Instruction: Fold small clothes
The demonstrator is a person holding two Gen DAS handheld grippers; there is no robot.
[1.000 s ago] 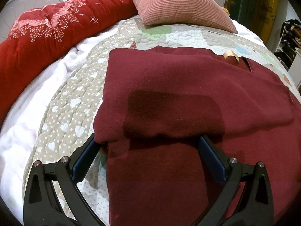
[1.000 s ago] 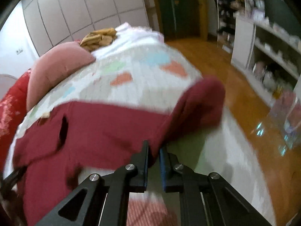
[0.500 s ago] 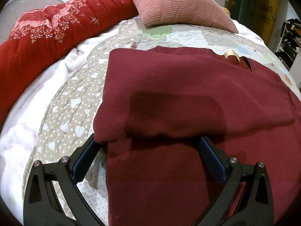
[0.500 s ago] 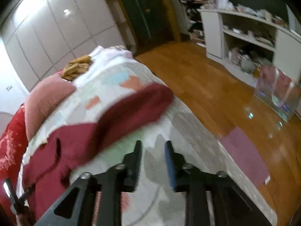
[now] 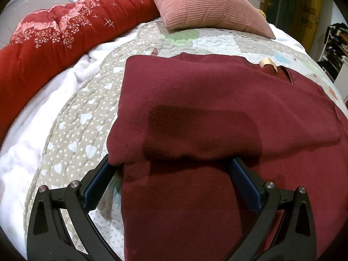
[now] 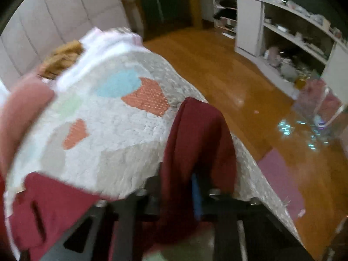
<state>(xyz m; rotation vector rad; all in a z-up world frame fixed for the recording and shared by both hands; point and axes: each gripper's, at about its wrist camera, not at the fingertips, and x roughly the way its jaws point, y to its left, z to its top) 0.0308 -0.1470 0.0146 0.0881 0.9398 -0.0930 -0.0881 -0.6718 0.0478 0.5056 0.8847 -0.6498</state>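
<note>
A dark red garment [image 5: 206,113] lies on the quilted bed cover [image 5: 82,113], its left part folded over onto the body. My left gripper [image 5: 171,171] is open; its fingertips are tucked under the folded edge, with cloth lying between them. In the blurred right wrist view a dark red sleeve [image 6: 195,134] stretches forward from my right gripper [image 6: 182,187] and hangs over the bed's right edge. The sleeve lies between the fingers, which are a little apart; the grip is unclear. The garment's body [image 6: 50,213] shows at lower left.
A red floral duvet [image 5: 54,39] lies along the bed's left side. A pink ribbed pillow [image 5: 208,6] is at the head. A tan pile [image 6: 61,61] sits far back. Wooden floor [image 6: 250,91], white shelves [image 6: 293,34] and a clear box [image 6: 322,106] are right of the bed.
My right gripper let go of the sleeve half a second ago, then swung back so the sleeve lies between its fingers again. My left gripper and the folded part have not moved.
</note>
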